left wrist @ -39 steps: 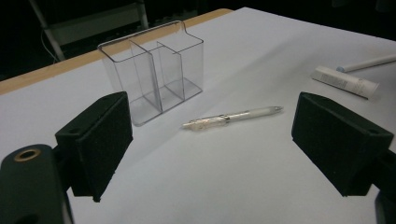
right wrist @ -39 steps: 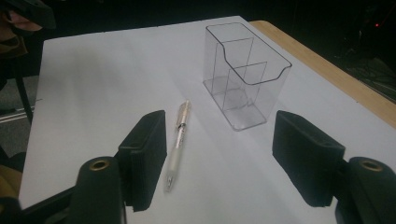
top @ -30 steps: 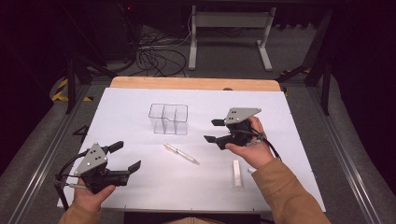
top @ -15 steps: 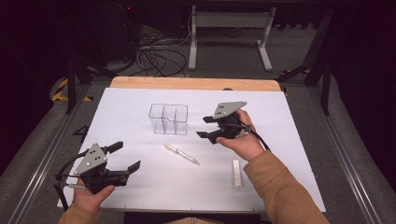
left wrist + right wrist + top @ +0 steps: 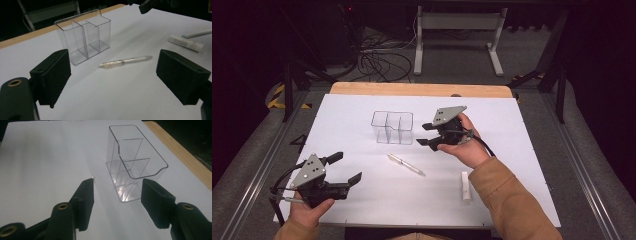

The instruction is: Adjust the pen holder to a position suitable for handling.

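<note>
A clear plastic organizer (image 5: pixel 392 127) with three compartments stands upright and empty on the white table (image 5: pixel 362 205). A clear and white pen (image 5: pixel 406 164) lies in front of it. My right gripper (image 5: pixel 422 135) hovers just right of the organizer and points at it. Its jaws have just been closing; they stand open with nothing between them. In the right gripper view the organizer (image 5: pixel 135 162) sits just ahead of the right gripper (image 5: pixel 117 192). My left gripper (image 5: pixel 348 166) rests open at the front left. In the left gripper view its jaws frame the pen (image 5: pixel 127 61) and the organizer (image 5: pixel 82 40) from a distance.
A white labelled tube (image 5: pixel 466 185) lies at the front right, also seen as the tube (image 5: pixel 186 43) in the left gripper view. The table's wooden far edge (image 5: pixel 422 90) lies behind the organizer. Cables and a metal stand sit on the floor beyond.
My right gripper has moved left, up to the organizer's right side, and its jaws have narrowed. The left gripper, pen and tube have stayed in place.
</note>
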The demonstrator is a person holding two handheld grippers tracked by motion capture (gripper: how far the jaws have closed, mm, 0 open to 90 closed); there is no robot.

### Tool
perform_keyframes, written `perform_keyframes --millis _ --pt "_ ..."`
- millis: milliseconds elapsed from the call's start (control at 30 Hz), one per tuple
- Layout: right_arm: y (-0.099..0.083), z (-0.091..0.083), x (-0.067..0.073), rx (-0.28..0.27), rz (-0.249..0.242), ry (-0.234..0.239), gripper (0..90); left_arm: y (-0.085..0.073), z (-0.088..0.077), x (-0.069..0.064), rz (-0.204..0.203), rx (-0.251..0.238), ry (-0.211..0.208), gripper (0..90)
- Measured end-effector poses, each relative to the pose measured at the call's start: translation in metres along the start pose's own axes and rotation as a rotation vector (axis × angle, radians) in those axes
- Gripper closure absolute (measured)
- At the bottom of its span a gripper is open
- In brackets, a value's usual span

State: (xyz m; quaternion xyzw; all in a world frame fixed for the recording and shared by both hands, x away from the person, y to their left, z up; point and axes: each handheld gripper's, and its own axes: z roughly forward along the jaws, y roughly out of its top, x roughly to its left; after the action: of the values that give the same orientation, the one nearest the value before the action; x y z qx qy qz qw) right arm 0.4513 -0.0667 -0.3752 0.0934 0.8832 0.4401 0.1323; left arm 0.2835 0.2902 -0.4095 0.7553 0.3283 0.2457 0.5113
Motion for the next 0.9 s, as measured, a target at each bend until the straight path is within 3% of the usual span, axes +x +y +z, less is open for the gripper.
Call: perform_keyframes --millis 33,233,567,900 --pt "0.002 0.002 0.0 0.007 -0.034 -0.003 46.7 0.0 0.0 0.0 0.002 -0.001 0.001 13.4" --pt "0.006 0.008 0.0 0.022 -0.091 -0.014 51.6 0.0 -0.001 0.0 0.006 -0.002 0.004 13.4" --pt "0.018 0.024 -0.008 0.11 -0.11 -0.004 55.5 -0.001 -0.002 0.001 -0.002 -0.003 0.009 13.4" --pt "0.028 0.046 -0.014 0.155 -0.138 0.007 56.9 -0.002 -0.004 0.003 -0.007 -0.004 0.007 13.5"
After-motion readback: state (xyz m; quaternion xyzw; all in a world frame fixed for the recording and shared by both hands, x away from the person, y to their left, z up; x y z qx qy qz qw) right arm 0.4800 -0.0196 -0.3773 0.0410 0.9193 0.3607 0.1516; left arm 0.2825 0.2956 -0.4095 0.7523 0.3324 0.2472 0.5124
